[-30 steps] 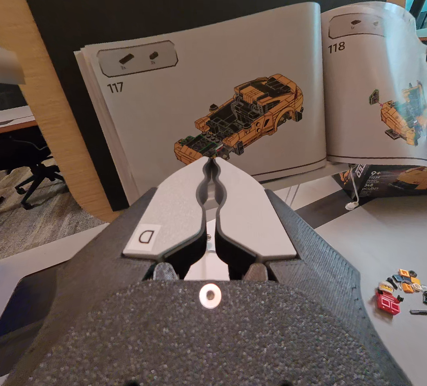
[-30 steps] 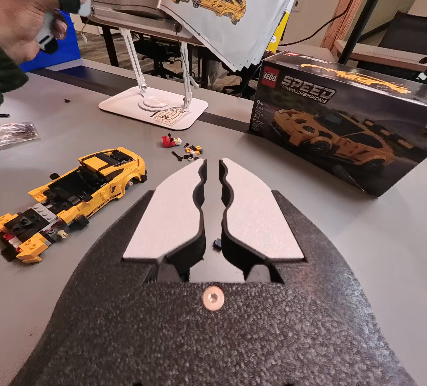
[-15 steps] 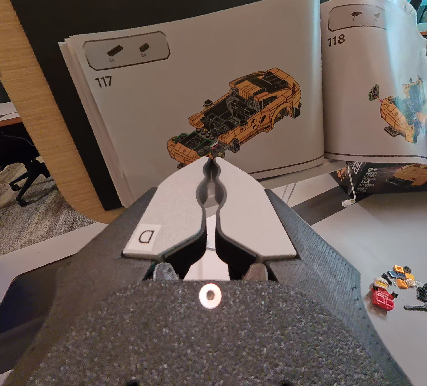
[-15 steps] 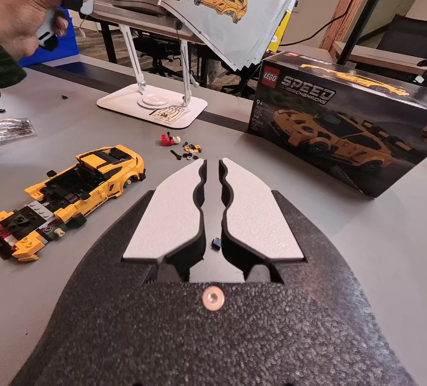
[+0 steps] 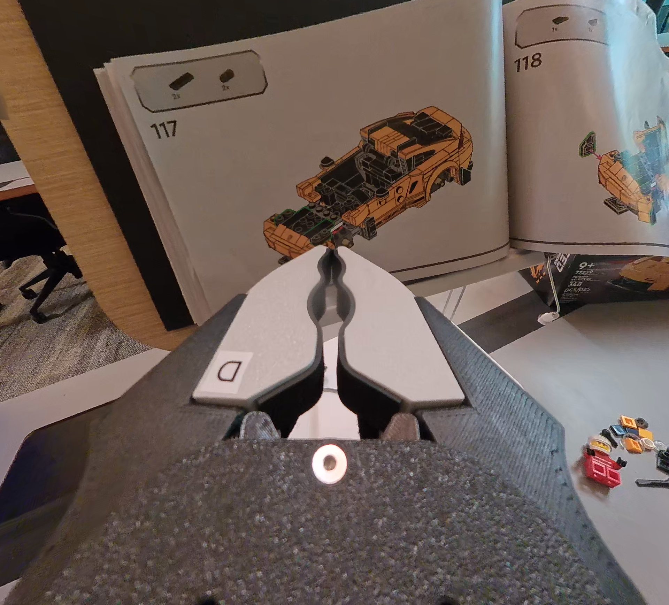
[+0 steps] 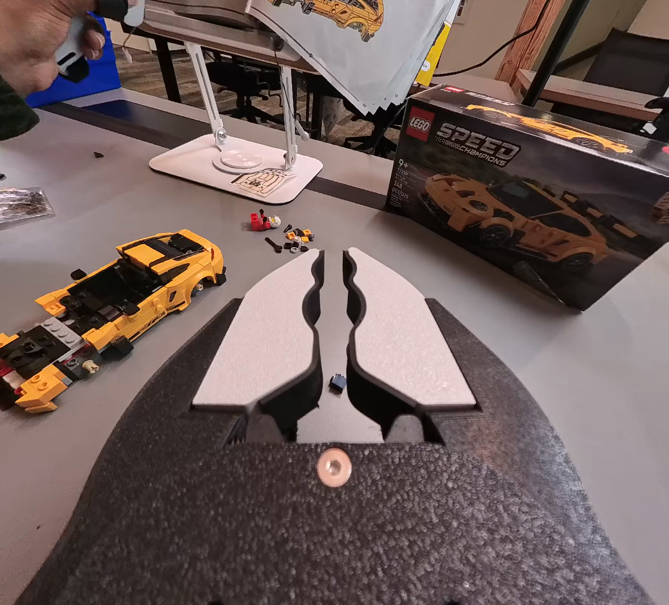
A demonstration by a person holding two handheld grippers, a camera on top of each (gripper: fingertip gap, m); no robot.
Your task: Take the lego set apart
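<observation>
While the left claw [image 5: 331, 254] hangs clenched and empty, the right claw [image 6: 333, 254] gapes over bare bench [image 6: 543, 388], the car [image 6: 108, 305] lying diagonally alongside.

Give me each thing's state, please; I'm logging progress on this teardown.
Left gripper: shut, empty, raised toward the booklet.
Right gripper: open, empty, above the table.
Car: partly stripped, on the table.
Booklet: open on its stand.
Box: closed, upright.
Minifigure: lying beside loose pieces.
</observation>
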